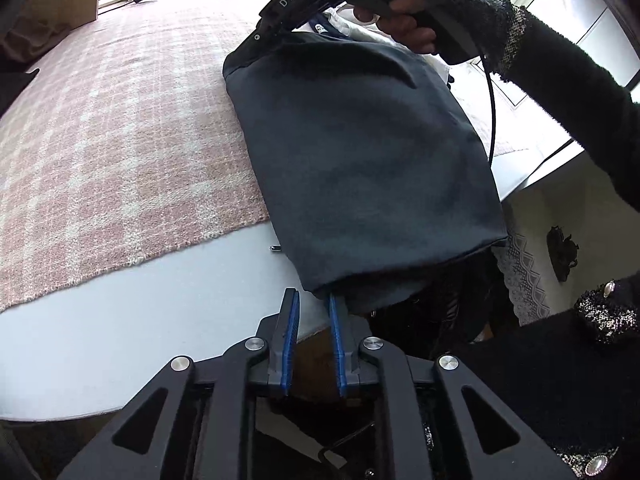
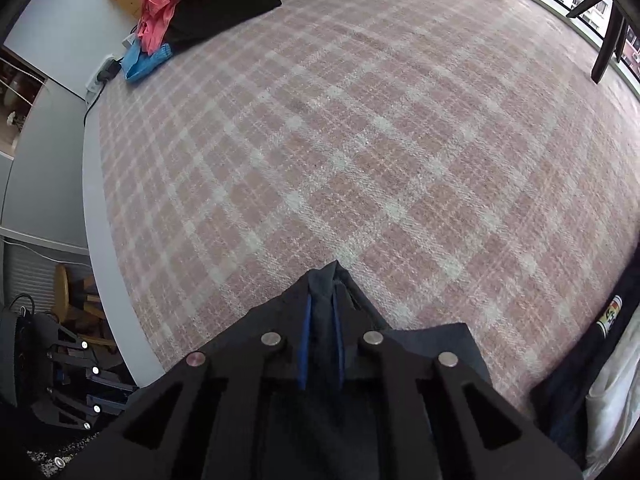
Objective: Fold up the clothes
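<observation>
A dark blue-grey garment [image 1: 360, 160] lies folded on the pink plaid cover [image 1: 120, 140], and its near hem hangs over the table's front edge. My left gripper [image 1: 314, 308] sits at that hem and is open. Its right blue pad [image 1: 335, 328] touches the underside of the hem, with no cloth between the pads. At the garment's far corner a hand holds my right gripper [image 1: 258, 36]. In the right wrist view my right gripper [image 2: 322, 312] is shut on a peak of the same dark fabric [image 2: 326, 280], which bunches up between the blue pads.
The plaid cover [image 2: 360, 140] spreads wide over a grey table [image 1: 120, 320]. A heap of pink, blue and black clothes [image 2: 168, 20] lies at its far corner. Folded white and dark clothes [image 2: 608, 380] are stacked beside the garment. A sleeved arm [image 1: 560, 80] reaches in from the right.
</observation>
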`<act>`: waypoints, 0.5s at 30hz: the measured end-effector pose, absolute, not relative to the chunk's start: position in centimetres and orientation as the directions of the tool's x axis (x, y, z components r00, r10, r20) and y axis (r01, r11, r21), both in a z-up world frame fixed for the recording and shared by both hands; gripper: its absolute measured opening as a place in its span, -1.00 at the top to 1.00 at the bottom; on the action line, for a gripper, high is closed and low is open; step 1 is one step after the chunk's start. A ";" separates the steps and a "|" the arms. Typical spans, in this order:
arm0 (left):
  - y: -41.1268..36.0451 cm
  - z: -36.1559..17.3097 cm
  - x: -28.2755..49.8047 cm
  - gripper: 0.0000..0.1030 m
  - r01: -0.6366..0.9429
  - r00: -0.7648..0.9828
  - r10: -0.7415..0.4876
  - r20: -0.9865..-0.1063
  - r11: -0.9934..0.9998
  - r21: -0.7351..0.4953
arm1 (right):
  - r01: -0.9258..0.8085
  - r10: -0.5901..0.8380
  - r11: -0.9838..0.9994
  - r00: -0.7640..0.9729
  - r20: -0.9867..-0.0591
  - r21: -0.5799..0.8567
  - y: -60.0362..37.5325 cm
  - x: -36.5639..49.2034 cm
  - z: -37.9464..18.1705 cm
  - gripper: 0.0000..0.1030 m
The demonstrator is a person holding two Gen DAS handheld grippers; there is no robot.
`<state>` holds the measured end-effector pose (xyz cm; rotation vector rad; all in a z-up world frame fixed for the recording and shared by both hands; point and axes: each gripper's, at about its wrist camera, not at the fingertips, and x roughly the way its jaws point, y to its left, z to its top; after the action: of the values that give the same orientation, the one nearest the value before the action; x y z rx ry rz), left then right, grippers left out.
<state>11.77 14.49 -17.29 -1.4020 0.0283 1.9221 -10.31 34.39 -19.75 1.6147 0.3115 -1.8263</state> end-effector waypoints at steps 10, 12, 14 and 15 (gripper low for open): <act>15.2 -17.3 11.6 0.99 -0.555 -0.154 0.551 -0.820 -0.735 -0.390 | 0.617 -0.325 -0.749 -0.025 -0.945 0.242 35.2 -10.4 -19.5 0.82; 15.2 -17.2 11.8 1.00 -0.549 -0.156 0.550 -0.821 -0.739 -0.390 | 0.622 -0.331 -0.743 -0.021 -0.943 0.247 35.5 -10.4 -19.5 0.83; 15.3 -17.2 12.0 1.00 -0.544 -0.159 0.548 -0.821 -0.743 -0.391 | 0.624 -0.321 -0.747 -0.037 -0.946 0.229 35.7 -10.1 -19.5 0.85; 15.3 -17.2 12.1 1.00 -0.541 -0.160 0.547 -0.822 -0.745 -0.391 | 0.624 -0.320 -0.748 -0.037 -0.947 0.228 36.0 -10.1 -19.5 0.85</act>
<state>12.06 15.26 -17.20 -1.3966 -0.0076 1.9659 -10.13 35.96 -19.45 1.5904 0.3256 -1.8528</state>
